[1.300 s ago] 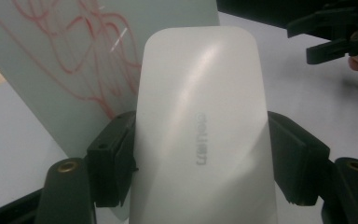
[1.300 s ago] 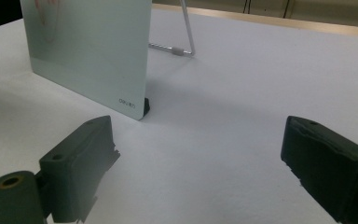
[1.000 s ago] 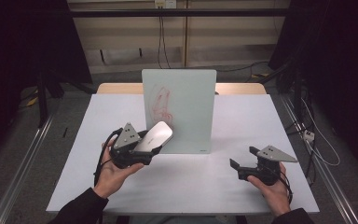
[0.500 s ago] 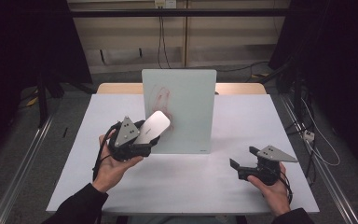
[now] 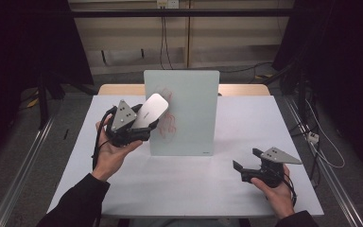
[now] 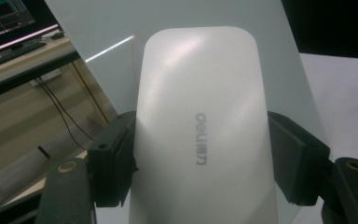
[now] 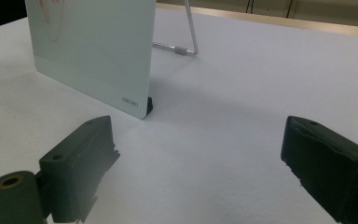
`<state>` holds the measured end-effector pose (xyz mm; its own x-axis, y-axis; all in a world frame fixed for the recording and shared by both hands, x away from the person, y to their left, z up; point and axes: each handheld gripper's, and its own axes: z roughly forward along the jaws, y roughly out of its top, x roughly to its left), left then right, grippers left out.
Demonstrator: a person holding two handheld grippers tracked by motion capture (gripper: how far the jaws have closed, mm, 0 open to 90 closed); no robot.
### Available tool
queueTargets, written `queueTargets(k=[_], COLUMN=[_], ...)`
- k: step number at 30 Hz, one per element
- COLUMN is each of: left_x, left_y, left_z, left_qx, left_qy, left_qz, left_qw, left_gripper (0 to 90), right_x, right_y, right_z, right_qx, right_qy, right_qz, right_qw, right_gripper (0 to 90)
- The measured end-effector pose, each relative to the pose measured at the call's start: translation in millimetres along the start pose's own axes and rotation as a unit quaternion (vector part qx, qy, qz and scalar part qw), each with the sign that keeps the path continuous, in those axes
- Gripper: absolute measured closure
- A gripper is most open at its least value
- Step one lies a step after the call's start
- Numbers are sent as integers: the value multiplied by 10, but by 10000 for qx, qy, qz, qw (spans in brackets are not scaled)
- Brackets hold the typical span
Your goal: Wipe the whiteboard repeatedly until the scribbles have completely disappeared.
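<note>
The left gripper [image 5: 139,124] clamped its jaws on a smooth, rounded white eraser [image 5: 150,109], held against the upright glossy board [image 5: 189,113] scribbled with red marks. The right gripper [image 5: 247,163] rested near right on the matte white table [image 5: 246,118], jaws wide apart.

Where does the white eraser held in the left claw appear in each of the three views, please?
High view: the white eraser is left of centre, raised against the upright board, clamped in the left claw.
Left gripper view: it fills the centre between both jaws, with the board behind.
Right gripper view: not in it.
Shared landmark: the board, with red scribbles.
</note>
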<state>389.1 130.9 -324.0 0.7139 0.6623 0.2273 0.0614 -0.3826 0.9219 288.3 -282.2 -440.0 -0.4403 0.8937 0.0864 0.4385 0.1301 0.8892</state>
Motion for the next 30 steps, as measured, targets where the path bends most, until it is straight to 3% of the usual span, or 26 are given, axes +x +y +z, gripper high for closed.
queueTargets(k=[10, 19, 22, 30], left_x=[31, 90, 87, 81], left_y=[208, 272, 272, 246], left_z=[154, 281, 308, 362], left_qx=[-229, -185, -117, -20], left_qy=[352, 566, 623, 693], left_qz=[401, 743, 948, 1137], left_qw=[9983, 9955, 9935, 9911], left_gripper=[309, 309, 310, 310], right_x=[-2, 2, 3, 2], right_y=[0, 0, 0, 0], right_z=[-1, 8, 6, 8], right_qx=[-5, 12, 18, 18], right_qy=[11, 13, 16, 24], right_qz=[8, 12, 10, 12], right_qw=[10000, 10000, 10000, 10000], right_gripper=[93, 93, 93, 93])
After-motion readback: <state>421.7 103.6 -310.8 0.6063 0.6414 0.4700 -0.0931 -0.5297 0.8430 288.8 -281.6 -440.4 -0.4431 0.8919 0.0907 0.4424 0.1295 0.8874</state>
